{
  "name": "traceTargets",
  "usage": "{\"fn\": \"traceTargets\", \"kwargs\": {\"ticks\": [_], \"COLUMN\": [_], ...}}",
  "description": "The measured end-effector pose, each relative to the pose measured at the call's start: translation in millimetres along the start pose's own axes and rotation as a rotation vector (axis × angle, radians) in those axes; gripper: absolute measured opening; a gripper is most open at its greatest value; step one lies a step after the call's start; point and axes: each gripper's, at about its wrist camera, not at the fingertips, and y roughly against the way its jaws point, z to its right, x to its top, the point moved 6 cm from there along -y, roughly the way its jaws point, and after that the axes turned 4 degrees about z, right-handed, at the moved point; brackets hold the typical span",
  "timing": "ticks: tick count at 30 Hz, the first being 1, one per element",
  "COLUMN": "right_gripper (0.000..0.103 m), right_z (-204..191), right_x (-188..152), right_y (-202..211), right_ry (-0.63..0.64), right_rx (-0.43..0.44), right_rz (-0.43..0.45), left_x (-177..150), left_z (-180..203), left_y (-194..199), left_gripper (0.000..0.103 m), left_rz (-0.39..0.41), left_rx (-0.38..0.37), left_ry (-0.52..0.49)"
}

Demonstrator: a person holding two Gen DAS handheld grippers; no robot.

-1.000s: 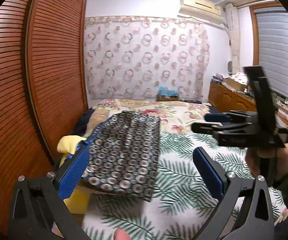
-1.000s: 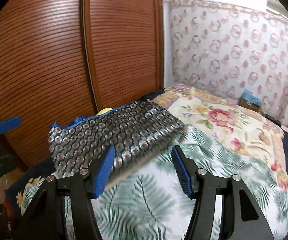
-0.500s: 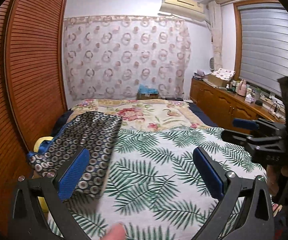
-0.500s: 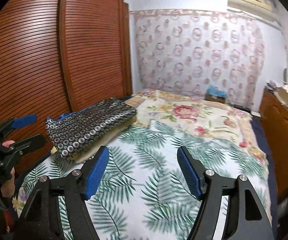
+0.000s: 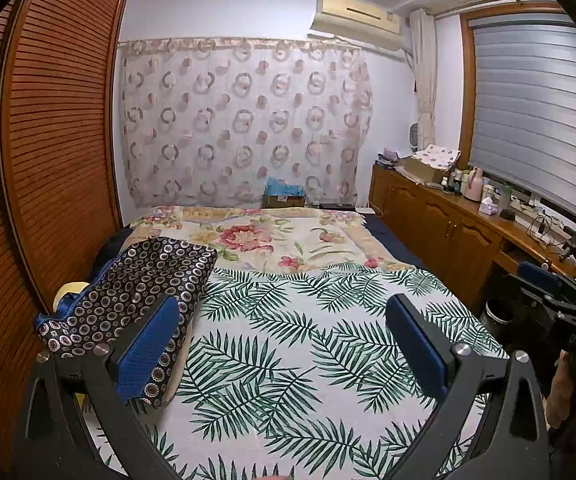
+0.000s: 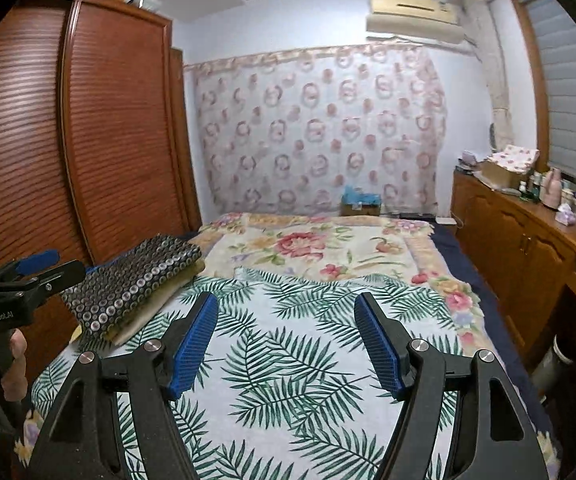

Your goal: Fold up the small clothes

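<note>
folded garment [image 5: 135,300] on bed [image 5: 288,360], tongs [image 6: 285,344] apparently empty

Bed [image 5: 392,254]: long axis runs away from both cameras toward the curtained far wall; wardrobe along its left side, cabinets along its right.

Lying on it:
- Leaf-print sheet [image 5: 296,360] covers the near half. Flat, only light wrinkles.
- Floral blanket [image 5: 263,236] covers the far half; the sheet's far edge overlaps its near edge.
- Folded pile [image 5: 135,300] at the left edge, straddling the sheet/blanket boundary. Top layer is a dark circle-print cloth, folded to a rectangle. Right wrist view shows a cream layer [image 6: 155,304] beneath it. Blue and yellow cloth show at the pile's left side; their arrangement cannot be told.

Rest of sheet bare.
</note>
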Motion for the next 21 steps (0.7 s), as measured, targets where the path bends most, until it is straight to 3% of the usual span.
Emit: {"fn": "traceTargets", "kwargs": {"ticks": [21], "right_gripper": [0.072], "right_z": [-1.9], "right_x": [-14.3], "right_y": [-3.1], "right_ry": [-0.015], "right_rx": [-0.022], "right_rz": [0.017], "left_x": [0.0], "left_z": [3.9], "left_y": [0.6], "left_gripper": [0.103], "left_rz": [0.008], "left_rx": [0.007], "left_ry": [-0.015]}}
